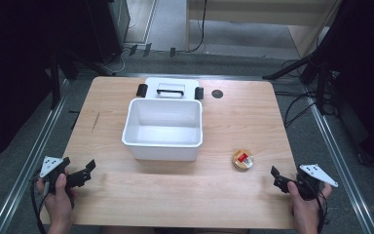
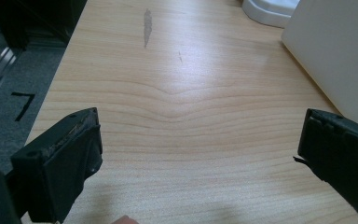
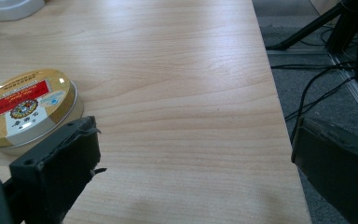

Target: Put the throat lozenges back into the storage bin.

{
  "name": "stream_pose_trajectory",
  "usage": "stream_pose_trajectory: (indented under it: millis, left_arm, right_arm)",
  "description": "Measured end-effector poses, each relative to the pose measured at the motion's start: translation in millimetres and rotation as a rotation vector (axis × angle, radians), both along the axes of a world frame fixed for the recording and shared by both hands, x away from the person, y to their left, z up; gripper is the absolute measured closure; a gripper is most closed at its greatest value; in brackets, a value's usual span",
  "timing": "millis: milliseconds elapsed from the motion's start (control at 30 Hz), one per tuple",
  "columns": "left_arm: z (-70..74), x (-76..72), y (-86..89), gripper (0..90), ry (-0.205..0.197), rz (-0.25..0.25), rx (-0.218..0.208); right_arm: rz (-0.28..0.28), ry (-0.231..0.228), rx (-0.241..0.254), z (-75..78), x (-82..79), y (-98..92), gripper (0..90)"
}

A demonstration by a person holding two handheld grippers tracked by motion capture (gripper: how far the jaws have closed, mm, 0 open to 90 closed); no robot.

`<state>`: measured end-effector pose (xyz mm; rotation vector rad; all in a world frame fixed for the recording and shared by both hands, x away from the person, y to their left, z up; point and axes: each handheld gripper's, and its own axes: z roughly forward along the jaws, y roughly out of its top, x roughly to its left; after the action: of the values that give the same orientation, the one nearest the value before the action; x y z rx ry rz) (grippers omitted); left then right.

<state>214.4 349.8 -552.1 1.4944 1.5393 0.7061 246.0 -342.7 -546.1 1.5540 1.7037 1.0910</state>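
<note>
A white open bin [image 1: 163, 129] stands in the middle of the wooden table [image 1: 224, 195], with nothing inside it. Its lid [image 1: 170, 88], with a handle and black latches, lies flat just behind it. A round gold tin [image 1: 242, 159] with a red label lies to the right of the bin. My left gripper [image 1: 80, 168] is held near the front left corner, open, over bare wood [image 2: 200, 135]; the bin wall [image 2: 340, 51] is to its right. My right gripper [image 1: 285, 178] is at the front right, open [image 3: 193, 144], with the tin [image 3: 25, 107] just beyond its left jaw.
A small dark round spot [image 1: 217, 93] marks the table to the right of the lid. A grey smear [image 2: 147, 23] marks the wood at the left. The table's right edge [image 3: 279, 116] is close to my right gripper, with cables [image 3: 317, 98] on the floor beyond.
</note>
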Motion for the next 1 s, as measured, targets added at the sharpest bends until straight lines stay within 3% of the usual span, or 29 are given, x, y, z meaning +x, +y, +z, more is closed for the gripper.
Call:
stream_pose_trajectory:
  millis: [133,200,400,667,767,1000]
  left_arm:
    - [0.1,-0.2,-0.3,0.0,-0.001,0.000,0.005]
    - [0.0,0.1,-0.5,0.0,0.000,0.002,0.003]
    - [0.0,0.4,-0.7,0.0,0.000,0.004,0.004]
    - [-0.1,0.0,0.5,0.0,0.000,0.008,0.003]
    - [-0.1,0.2,1.2,0.0,0.002,0.009,-0.004]
    - [-0.4,0.8,2.5,0.0,0.010,0.007,-0.019]
  right_arm:
    - [-0.004,0.002,-0.031,0.2,0.1,3.2,5.8]
    - [0.021,0.019,-0.054,0.7,0.9,6.1,6.8]
    - [0.114,0.085,-0.072,9.3,5.3,20.1,7.2]
    - [0.162,0.174,-0.142,24.4,11.4,41.0,7.2]
    - [0.202,0.243,-0.157,31.1,16.0,46.5,7.2]
    - [0.299,0.417,-0.259,39.0,29.2,66.2,3.1]
